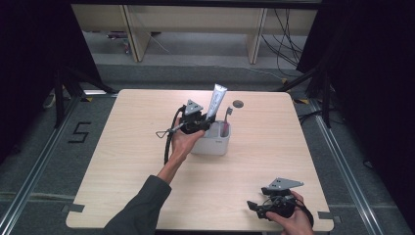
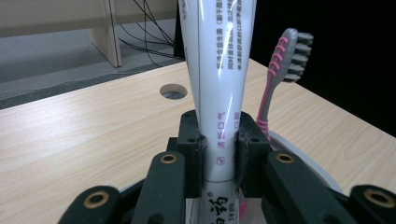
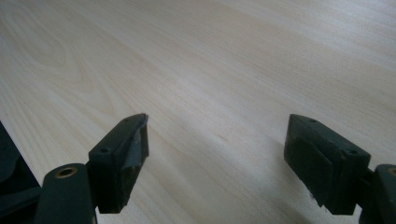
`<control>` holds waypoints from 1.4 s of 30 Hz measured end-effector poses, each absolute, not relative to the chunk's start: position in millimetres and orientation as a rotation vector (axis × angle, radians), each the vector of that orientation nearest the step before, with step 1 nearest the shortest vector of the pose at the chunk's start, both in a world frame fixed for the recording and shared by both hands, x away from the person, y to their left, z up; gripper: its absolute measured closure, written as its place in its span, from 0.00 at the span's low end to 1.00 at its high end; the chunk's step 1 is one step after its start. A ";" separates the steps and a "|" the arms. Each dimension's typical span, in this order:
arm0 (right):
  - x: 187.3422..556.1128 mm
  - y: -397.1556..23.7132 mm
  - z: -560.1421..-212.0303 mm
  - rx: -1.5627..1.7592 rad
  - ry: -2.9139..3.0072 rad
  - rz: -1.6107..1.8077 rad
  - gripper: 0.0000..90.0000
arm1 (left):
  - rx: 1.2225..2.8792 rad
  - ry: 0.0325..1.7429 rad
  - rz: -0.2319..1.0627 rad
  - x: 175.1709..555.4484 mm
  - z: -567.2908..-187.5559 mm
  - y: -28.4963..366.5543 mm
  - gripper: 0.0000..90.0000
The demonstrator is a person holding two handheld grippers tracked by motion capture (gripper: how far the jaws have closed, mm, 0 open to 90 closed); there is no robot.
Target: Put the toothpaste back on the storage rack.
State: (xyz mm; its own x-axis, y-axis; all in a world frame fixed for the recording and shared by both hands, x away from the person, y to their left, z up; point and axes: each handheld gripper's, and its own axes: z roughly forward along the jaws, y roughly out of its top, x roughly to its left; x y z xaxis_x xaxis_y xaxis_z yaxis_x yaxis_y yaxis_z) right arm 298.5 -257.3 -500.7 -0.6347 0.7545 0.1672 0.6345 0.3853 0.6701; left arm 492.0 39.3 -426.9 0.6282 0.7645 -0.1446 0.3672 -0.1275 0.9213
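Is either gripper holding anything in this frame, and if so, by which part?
The left gripper clamps the toothpaste tube low on its body, upright above the white holder. The right gripper is open over bare table, holding nothing.

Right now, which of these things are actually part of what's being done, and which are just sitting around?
In use:
- toothpaste tube, clamped upright in the left gripper
- white holder below the tube
- pink-and-grey toothbrush standing in the holder

Just around:
- right gripper, open and holding nothing, low over the table
- round hole in the tabletop
- cables on the floor beyond
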 end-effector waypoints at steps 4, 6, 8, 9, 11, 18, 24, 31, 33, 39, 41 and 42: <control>298.5 -257.2 -500.9 1.251 2.475 1.080 0.26 | 1.738 0.925 0.449 491.0 -428.8 39.3 0.83; 298.4 -257.0 -500.9 1.250 2.473 1.080 0.26 | 1.752 0.923 0.457 490.3 -429.6 39.4 0.83; 298.4 -257.0 -501.0 1.250 2.473 1.080 0.26 | 1.758 0.922 0.462 489.8 -430.1 39.1 0.83; 297.9 -256.5 -500.9 1.261 2.476 1.078 0.26 | 1.760 0.919 0.467 488.1 -429.9 38.2 0.83; 298.0 -256.5 -501.3 1.256 2.478 1.078 0.26 | 1.776 0.913 0.464 487.4 -429.9 37.4 0.83; 298.1 -256.2 -501.3 1.250 2.475 1.077 0.26 | 1.795 0.922 0.468 486.1 -431.7 37.4 0.82; 298.4 -256.1 -501.6 1.238 2.479 1.079 0.26 | 1.814 0.919 0.472 484.6 -432.4 38.0 0.82; 297.8 -255.1 -502.0 1.255 2.492 1.075 0.26 | 1.826 0.919 0.471 482.1 -432.3 38.1 0.80; 298.0 -255.0 -502.1 1.250 2.490 1.077 0.26 | 1.830 0.920 0.473 481.7 -432.1 38.0 0.78; 297.5 -254.5 -502.2 1.247 2.484 1.072 0.26 | 1.847 0.921 0.459 478.6 -437.6 37.7 0.76; 297.3 -254.5 -502.0 1.249 2.485 1.069 0.26 | 1.827 0.926 0.451 477.9 -436.7 38.8 0.72; 297.3 -254.4 -502.0 1.251 2.484 1.068 0.26 | 1.794 0.919 0.449 477.1 -434.4 40.2 0.68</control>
State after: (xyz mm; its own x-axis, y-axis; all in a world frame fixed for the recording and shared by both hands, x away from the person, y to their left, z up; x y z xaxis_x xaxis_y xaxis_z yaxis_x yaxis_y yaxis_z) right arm 297.3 -254.4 -502.0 -0.6368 0.7532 0.1646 0.6376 0.3945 0.6617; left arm 477.1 40.2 -434.4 0.6382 0.7615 -0.1132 0.3785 -0.1823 0.9075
